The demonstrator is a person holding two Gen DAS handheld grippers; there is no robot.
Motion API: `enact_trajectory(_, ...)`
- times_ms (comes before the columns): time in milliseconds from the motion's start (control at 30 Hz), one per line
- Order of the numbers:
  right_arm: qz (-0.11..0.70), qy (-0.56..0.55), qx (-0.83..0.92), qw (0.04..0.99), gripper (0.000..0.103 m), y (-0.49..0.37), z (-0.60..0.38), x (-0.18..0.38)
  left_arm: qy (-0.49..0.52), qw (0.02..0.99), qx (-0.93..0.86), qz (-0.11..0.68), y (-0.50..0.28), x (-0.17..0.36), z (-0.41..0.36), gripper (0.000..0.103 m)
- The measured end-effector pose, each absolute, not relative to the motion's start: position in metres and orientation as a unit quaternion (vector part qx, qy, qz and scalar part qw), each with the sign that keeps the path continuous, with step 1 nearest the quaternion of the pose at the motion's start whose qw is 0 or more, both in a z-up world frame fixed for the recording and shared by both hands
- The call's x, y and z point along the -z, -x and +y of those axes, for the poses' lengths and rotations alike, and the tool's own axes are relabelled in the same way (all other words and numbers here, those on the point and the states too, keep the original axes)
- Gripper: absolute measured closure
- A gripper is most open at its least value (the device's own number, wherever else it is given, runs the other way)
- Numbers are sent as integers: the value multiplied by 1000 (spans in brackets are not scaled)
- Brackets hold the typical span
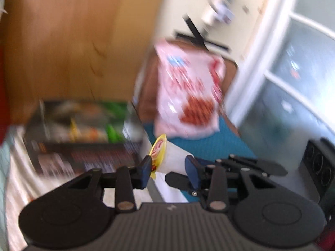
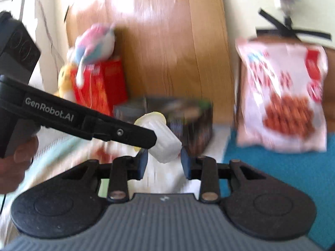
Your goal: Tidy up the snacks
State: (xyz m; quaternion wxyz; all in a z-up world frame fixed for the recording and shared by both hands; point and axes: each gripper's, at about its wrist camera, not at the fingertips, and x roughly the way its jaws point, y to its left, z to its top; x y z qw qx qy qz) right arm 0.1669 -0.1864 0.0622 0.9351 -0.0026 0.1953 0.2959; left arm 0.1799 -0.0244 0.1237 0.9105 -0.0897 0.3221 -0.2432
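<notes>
A small white cup with a yellow foil lid (image 1: 167, 156) is held between the blue pads of both grippers. My left gripper (image 1: 168, 170) grips its lid end. My right gripper (image 2: 164, 162) has its pads at either side of the cup's base (image 2: 163, 144); the left gripper's black finger (image 2: 125, 131) crosses in from the left. A pink snack bag (image 1: 188, 96) stands upright on a teal mat and shows in the right wrist view (image 2: 282, 94). A dark snack box (image 1: 83, 133) lies to the left, also in the right wrist view (image 2: 188, 121).
A red box (image 2: 100, 85) with a plush toy (image 2: 92, 46) on it stands against a wooden panel (image 2: 167, 41). The teal mat (image 2: 272, 167) lies at the right. A glass-paned door (image 1: 303, 73) is at the far right. The views are motion-blurred.
</notes>
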Motion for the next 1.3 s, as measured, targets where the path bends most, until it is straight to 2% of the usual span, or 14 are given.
enact_trajectory(267, 210, -5, -278, 937, 64, -241, -146, -53, 125, 922, 176, 322, -256, -109, 5, 66)
enact_trajectory(367, 204, -10, -281, 938, 57, -239, -145, -52, 134, 921, 157, 331, -263, -98, 17, 64)
enact_trajectory(533, 212, -33, -300, 930, 57, -215, -163, -54, 148, 923, 168, 314, -228, -98, 57, 60)
enact_trajectory(733, 311, -46, -360, 878, 58, -198, -147, -29, 179, 911, 113, 353, -176, -72, 121, 56)
enact_trajectory(967, 412, -116, -370, 825, 67, -224, -103, -1, 253, 867, 105, 416, -165, -26, 152, 56)
enact_trajectory(1033, 440, -150, -365, 807, 68, -238, -96, 8, 252, 871, 108, 409, -167, -21, 147, 56)
enact_trajectory(1100, 462, -179, -369, 787, 78, -246, -87, 17, 248, 873, 112, 404, -165, -21, 141, 55)
enact_trajectory(1133, 462, -182, -364, 788, 79, -244, -84, 18, 244, 877, 107, 400, -164, -22, 138, 56)
enact_trajectory(1167, 455, -172, -358, 797, 81, -242, -81, 15, 236, 881, 102, 397, -163, -22, 135, 57)
enact_trajectory(1200, 445, -155, -354, 808, 90, -238, -78, 9, 232, 884, 99, 394, -162, -22, 133, 59)
enact_trajectory(1300, 398, -148, -373, 825, 100, -225, -88, -14, 271, 877, 115, 381, -161, -27, 143, 64)
